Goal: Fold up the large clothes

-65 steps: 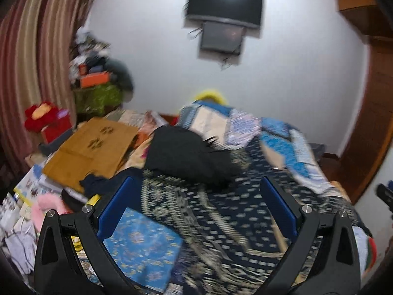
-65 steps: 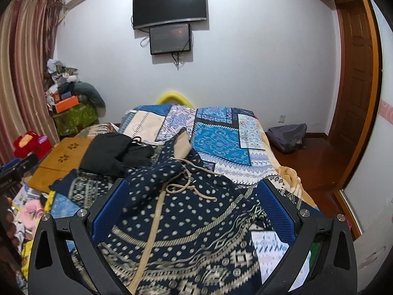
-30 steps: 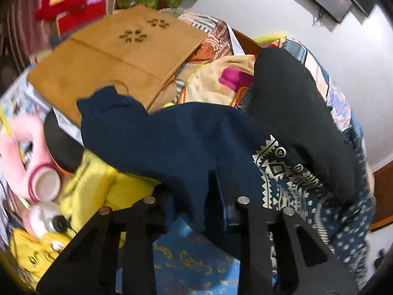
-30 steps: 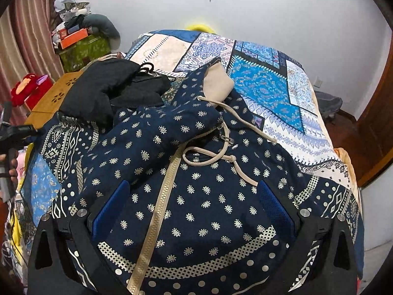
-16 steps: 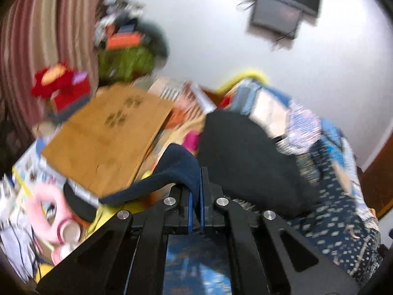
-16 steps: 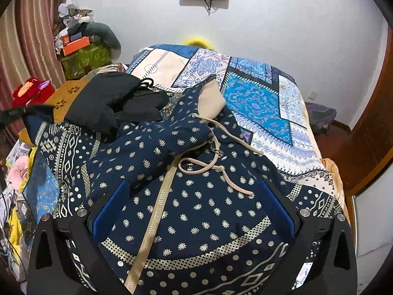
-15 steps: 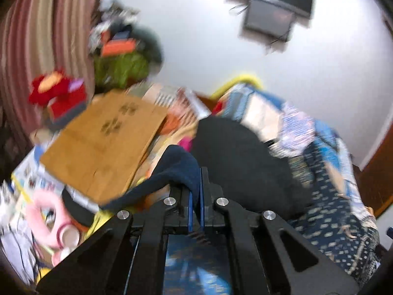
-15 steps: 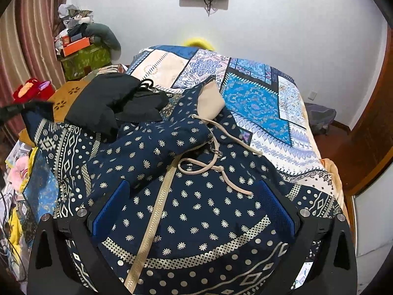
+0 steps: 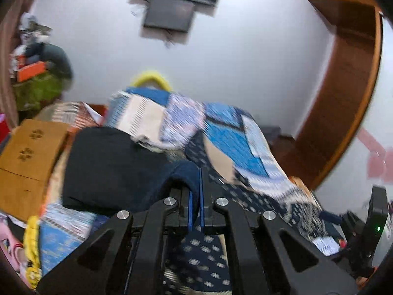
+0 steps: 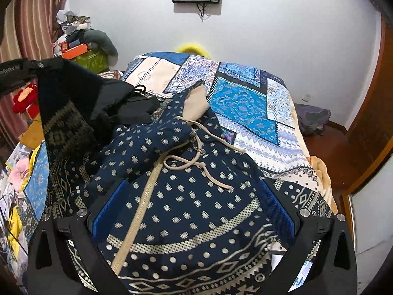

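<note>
A large navy hoodie (image 10: 186,196) with cream dots, a cream zipper band and drawstrings lies spread on the bed. My left gripper (image 9: 195,196) is shut on its navy sleeve cuff (image 9: 183,172) and holds it raised. In the right wrist view the left gripper (image 10: 36,67) shows at the far left with the lifted sleeve (image 10: 66,113) hanging from it. My right gripper (image 10: 191,201) is open and empty, hovering over the hoodie's body.
A patchwork blue quilt (image 10: 245,103) covers the bed. A black garment (image 10: 127,103) lies left of the hoodie. A brown board (image 9: 27,157) and toys sit left of the bed. A wooden door frame (image 10: 368,132) stands at the right.
My left gripper closed on the sleeve cuff, lifted it and swung it rightward over the bed. My right gripper stayed open over the hoodie's body.
</note>
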Demonstrator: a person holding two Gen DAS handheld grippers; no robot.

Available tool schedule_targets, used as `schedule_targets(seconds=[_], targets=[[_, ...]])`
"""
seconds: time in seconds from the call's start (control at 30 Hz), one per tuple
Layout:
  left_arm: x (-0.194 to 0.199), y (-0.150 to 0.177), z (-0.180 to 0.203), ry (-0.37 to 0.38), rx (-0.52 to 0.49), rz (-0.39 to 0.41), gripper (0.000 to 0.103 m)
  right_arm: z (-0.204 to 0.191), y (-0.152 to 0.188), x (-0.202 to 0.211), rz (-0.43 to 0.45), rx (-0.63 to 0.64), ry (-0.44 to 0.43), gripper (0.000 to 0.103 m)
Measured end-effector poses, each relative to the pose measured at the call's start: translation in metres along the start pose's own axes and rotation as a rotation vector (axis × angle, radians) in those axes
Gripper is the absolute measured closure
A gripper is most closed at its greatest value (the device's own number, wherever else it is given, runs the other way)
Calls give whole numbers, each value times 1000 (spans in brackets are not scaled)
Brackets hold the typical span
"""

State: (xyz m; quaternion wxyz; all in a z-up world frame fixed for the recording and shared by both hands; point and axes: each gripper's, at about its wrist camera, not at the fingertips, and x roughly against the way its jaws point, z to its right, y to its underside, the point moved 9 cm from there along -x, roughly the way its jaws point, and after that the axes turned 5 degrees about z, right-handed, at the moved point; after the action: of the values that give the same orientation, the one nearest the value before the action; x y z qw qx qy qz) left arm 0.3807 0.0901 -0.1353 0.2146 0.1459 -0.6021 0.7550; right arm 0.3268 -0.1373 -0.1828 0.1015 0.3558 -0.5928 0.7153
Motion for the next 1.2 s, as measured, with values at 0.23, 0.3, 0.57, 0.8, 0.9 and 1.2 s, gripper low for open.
schedule_targets(seconds=[0.23, 0.3, 0.57, 0.8, 0.9, 1.2], targets=[[-44, 79, 60, 127, -57, -232, 101, 15, 15, 2, -27, -1, 16, 0], [-53, 107, 69, 128, -104, -307, 100, 19, 20, 2, -38, -5, 18, 0], [-55, 174, 76, 91, -278, -452, 82, 23, 31, 3, -72, 3, 19, 0], [-15, 145, 30, 35, -187, -348, 49, 0, 23, 7, -65, 53, -17, 0], [3, 125, -7, -36, -145, -288, 46, -17, 13, 5, -59, 88, -38, 0], [42, 112, -116, -210, -41, -224, 44, -107, -14, -26, -75, 247, -152, 0]])
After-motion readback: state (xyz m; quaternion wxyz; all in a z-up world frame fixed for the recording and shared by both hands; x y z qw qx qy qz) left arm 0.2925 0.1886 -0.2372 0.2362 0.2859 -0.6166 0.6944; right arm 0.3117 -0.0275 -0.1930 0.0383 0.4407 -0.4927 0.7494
